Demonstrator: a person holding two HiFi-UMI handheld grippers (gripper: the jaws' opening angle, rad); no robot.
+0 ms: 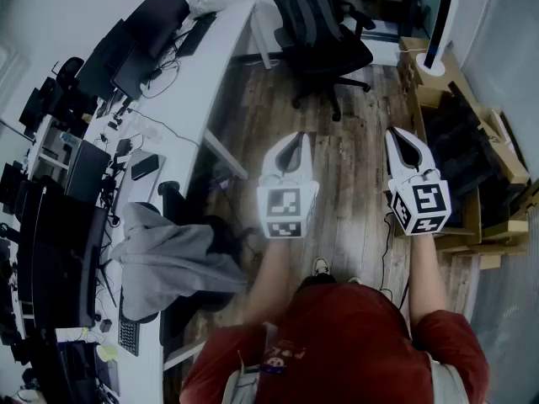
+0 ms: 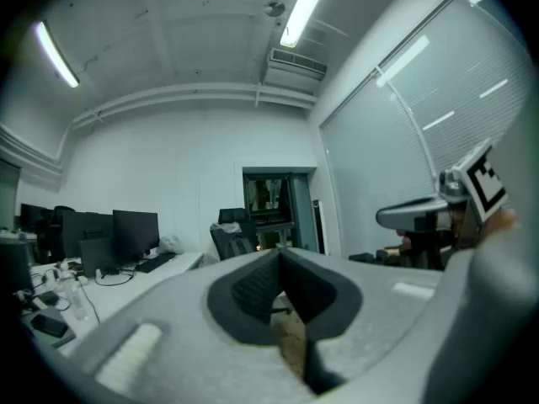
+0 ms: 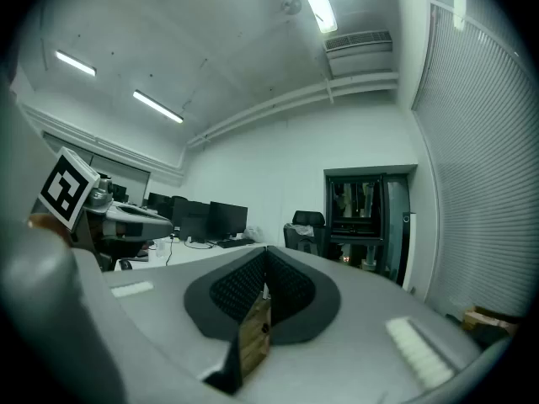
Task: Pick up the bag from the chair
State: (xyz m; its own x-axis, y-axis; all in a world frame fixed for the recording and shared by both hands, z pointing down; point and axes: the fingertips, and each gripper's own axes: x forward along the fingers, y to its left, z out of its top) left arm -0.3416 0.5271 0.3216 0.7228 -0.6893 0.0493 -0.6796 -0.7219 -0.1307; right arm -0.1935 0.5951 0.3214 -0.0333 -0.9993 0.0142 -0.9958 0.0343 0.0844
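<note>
Head cam looks steeply down on floor [image 1: 354, 183] & desk [image 1: 210, 57]. Cams on my left gripper [image 1: 298, 137] & right gripper [image 1: 396, 135] sit close behind jaws, facing level fwd. All three views share office chair [image 1: 324, 23] & desk.

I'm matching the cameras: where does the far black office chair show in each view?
Head view: black office chair, top centre, on the wood floor.
Left gripper view: chair, centre, just left of the dark doorway.
Right gripper view: chair, centre, again left of the doorway.
Shared landmark: black monitors on the white desk, left of the chair in every view.
</note>
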